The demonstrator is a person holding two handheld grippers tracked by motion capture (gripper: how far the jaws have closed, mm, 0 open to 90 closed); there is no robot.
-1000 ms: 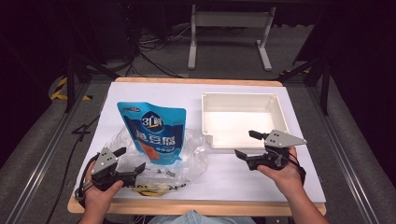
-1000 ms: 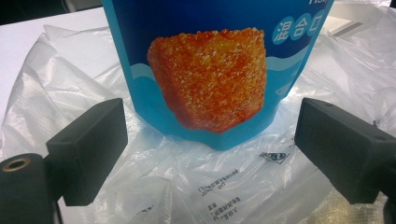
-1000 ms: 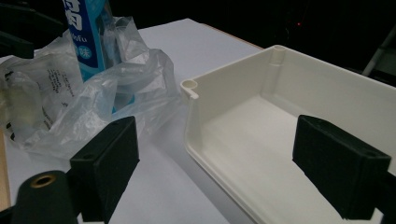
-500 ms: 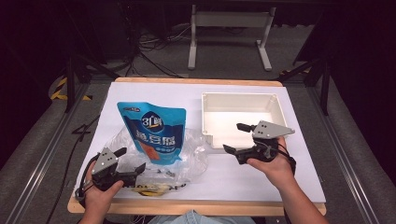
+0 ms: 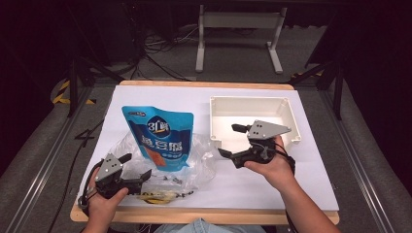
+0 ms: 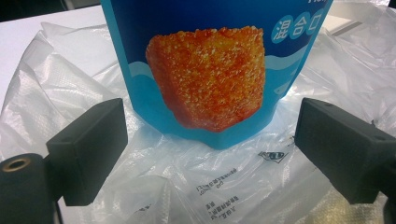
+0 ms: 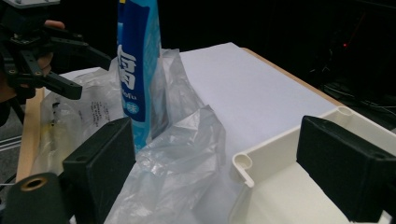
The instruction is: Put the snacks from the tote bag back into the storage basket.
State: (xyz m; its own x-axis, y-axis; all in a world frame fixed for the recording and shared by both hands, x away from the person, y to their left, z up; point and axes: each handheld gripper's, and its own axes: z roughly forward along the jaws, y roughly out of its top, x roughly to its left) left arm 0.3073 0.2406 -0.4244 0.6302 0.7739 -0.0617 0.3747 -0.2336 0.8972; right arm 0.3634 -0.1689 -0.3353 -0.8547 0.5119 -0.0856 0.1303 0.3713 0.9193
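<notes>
Both grippers gape empty: left gripper (image 5: 130, 168) facing blue pouch (image 5: 159, 137), right gripper (image 5: 232, 141), just opening, beside tray (image 5: 252, 102).

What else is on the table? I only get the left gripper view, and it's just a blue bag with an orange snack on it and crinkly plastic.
Observer: A white tray sits to the right of that blue pouch, with nothing in it that I can see.
Operator: Where's my other gripper?
Observer: The right gripper hangs over the tray's near left corner. Its jaws have just been opening, with nothing between them.
Operator: Is the bag lying down?
Observer: No. From the side, in the right gripper view, it stands upright on the clear plastic bag.
</notes>
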